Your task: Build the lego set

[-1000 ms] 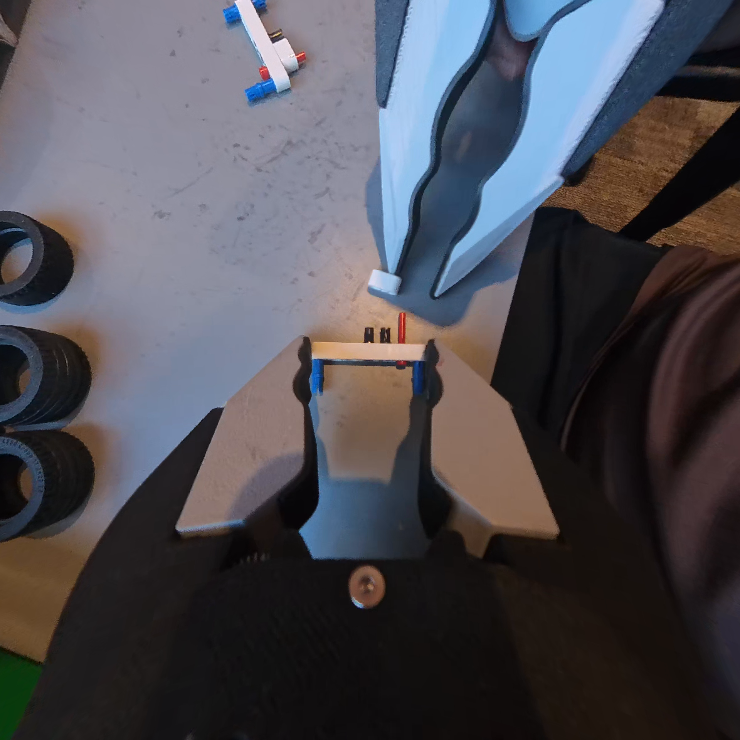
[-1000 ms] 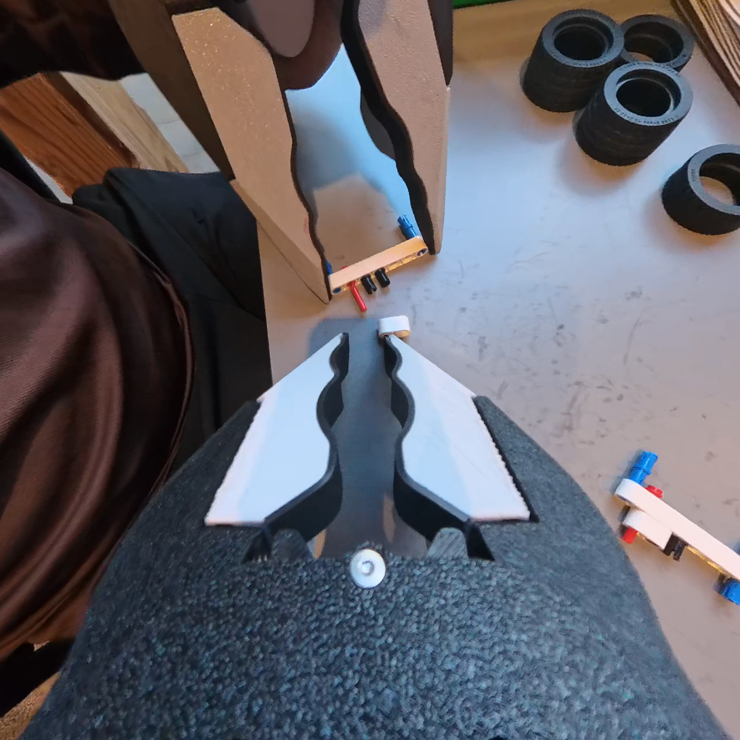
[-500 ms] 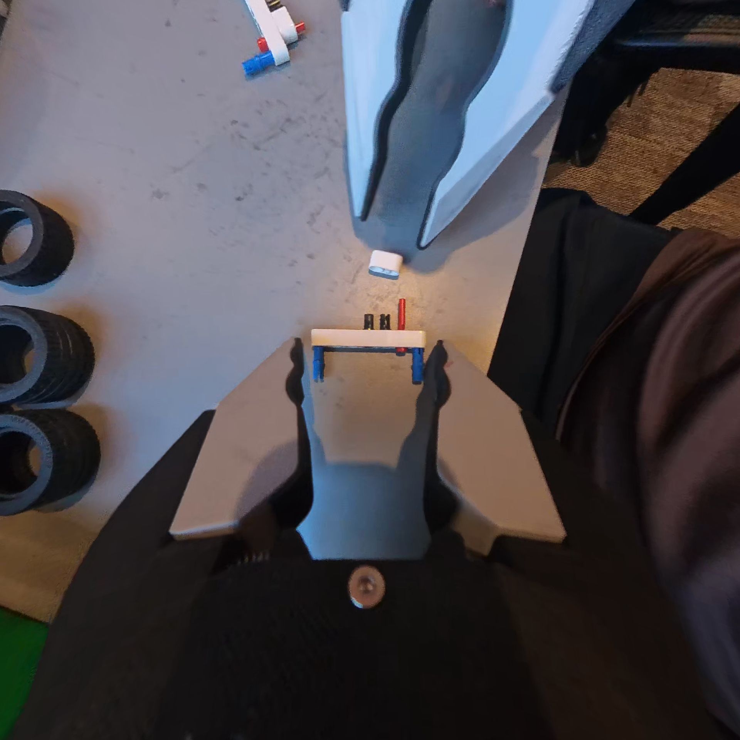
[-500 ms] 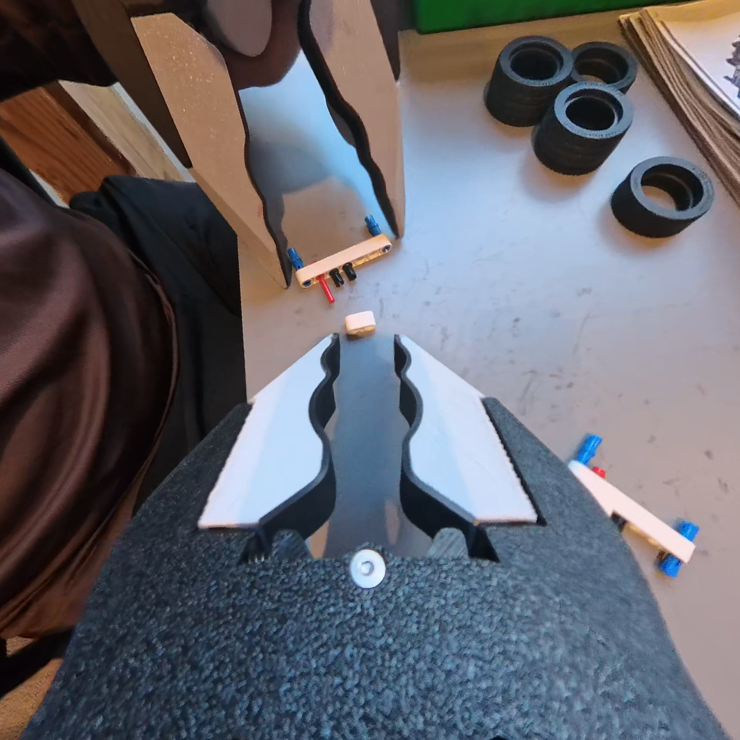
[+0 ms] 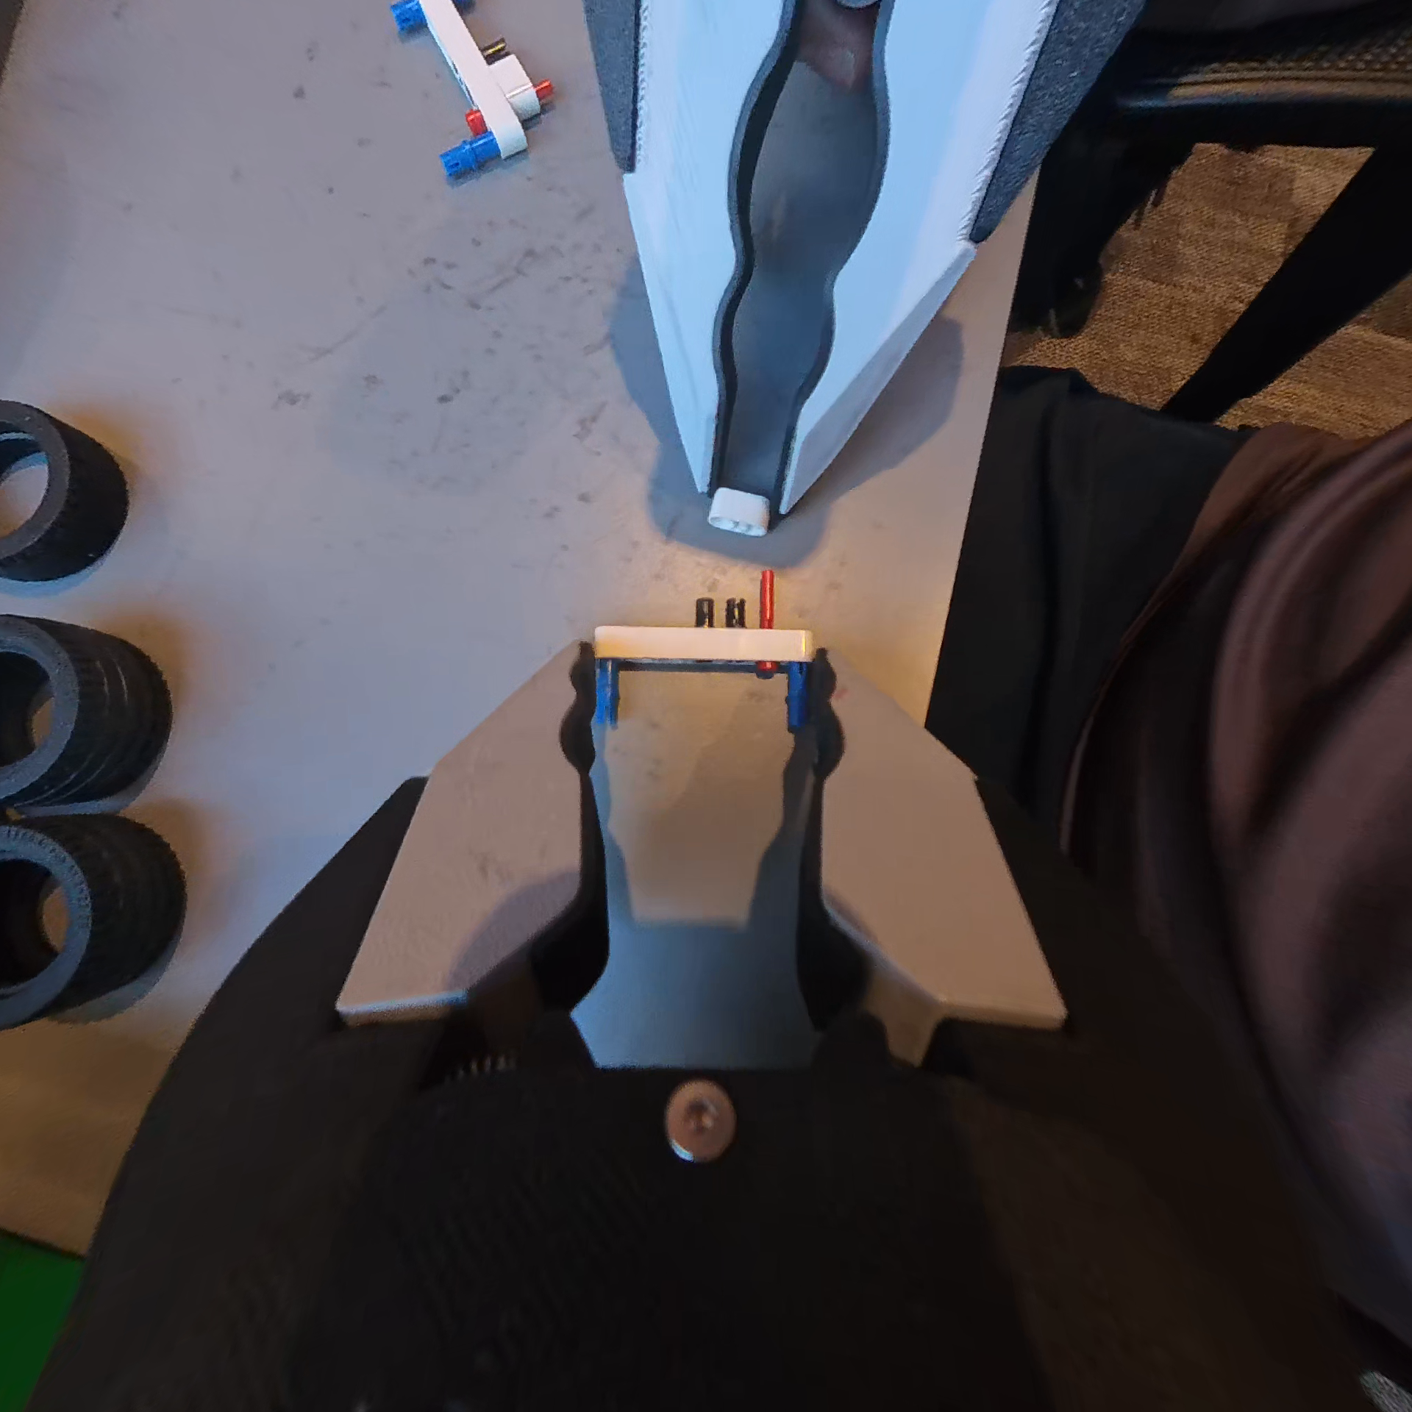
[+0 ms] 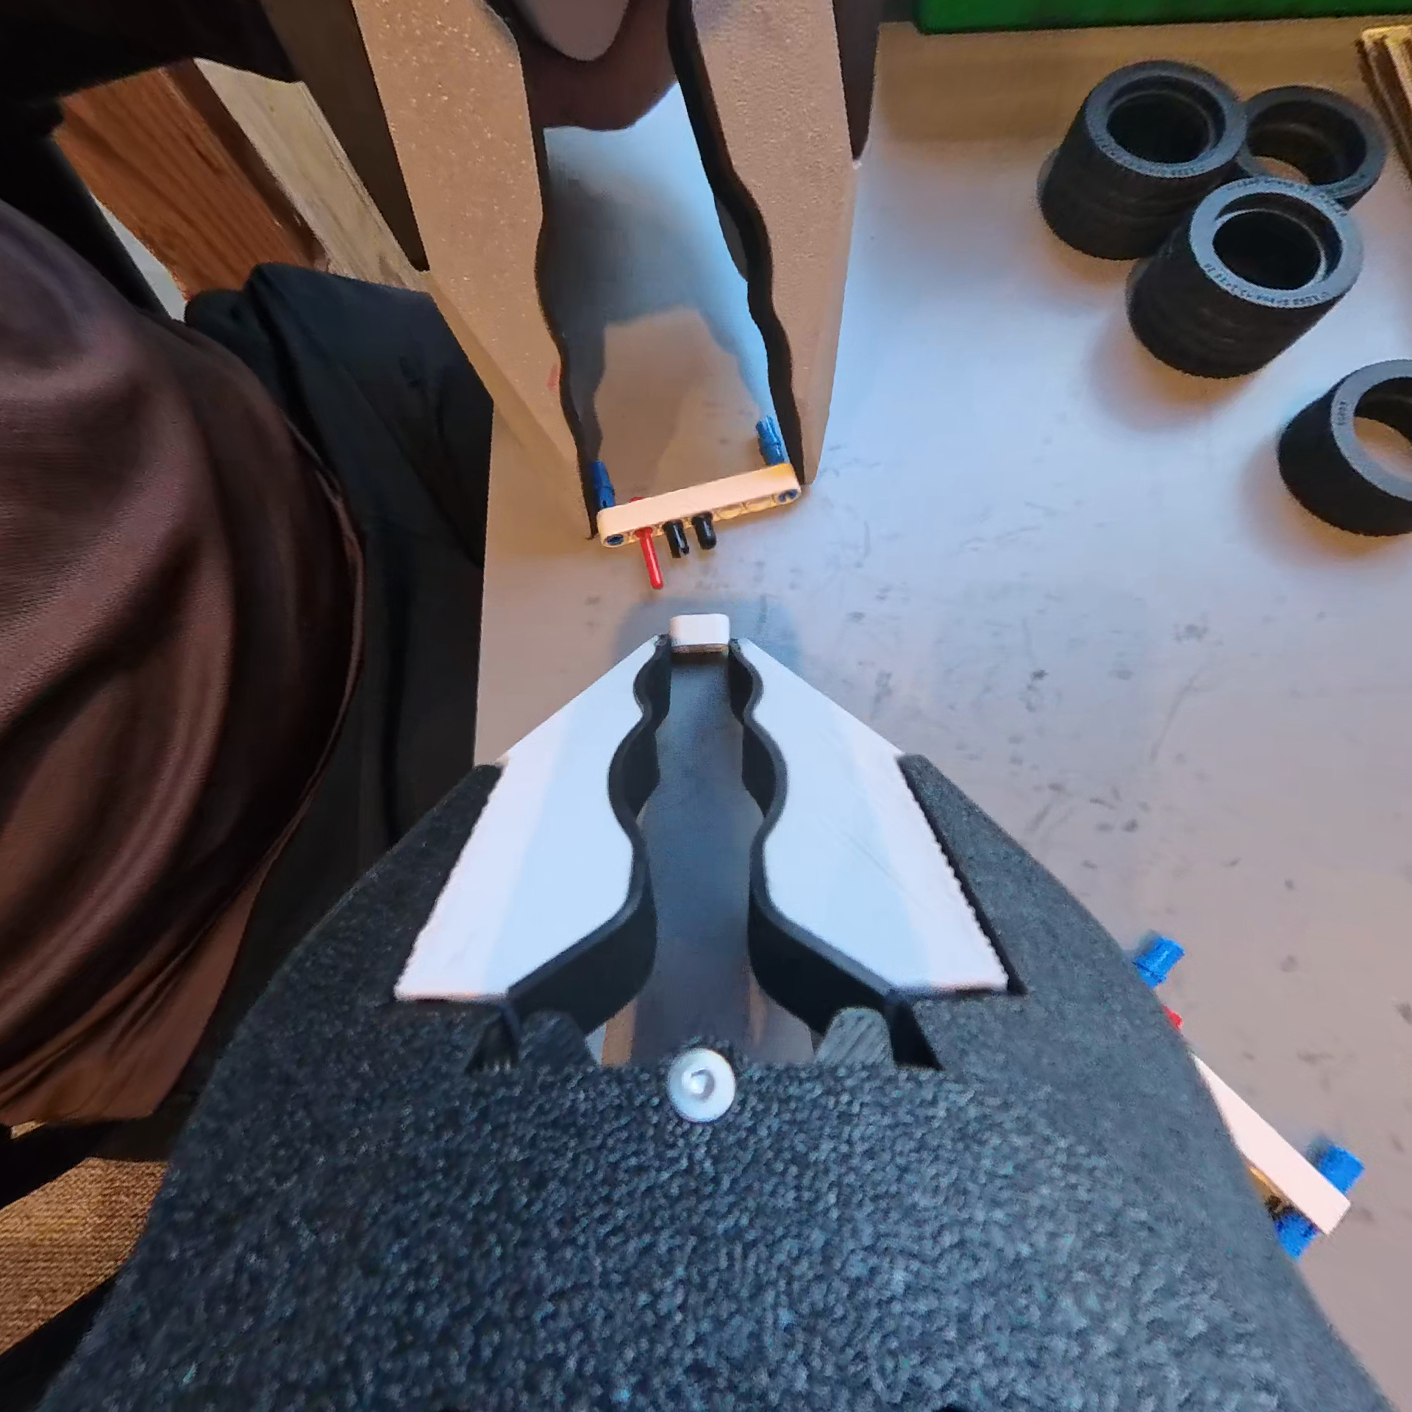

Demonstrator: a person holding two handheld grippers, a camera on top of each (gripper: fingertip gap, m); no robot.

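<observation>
Worktop (image 5: 321,321): grey, scuffed and speckled with dark marks; its edge runs beside a person's dark clothing.
Black tyres (image 6: 1241,275): four on the worktop, three grouped close together, one apart.
White beam assembly (image 5: 481,84): lies flat, with blue, red and black pins, well apart from the tyres.
Paper stack (image 6: 1387,57): at the far corner; only an edge shows.
</observation>
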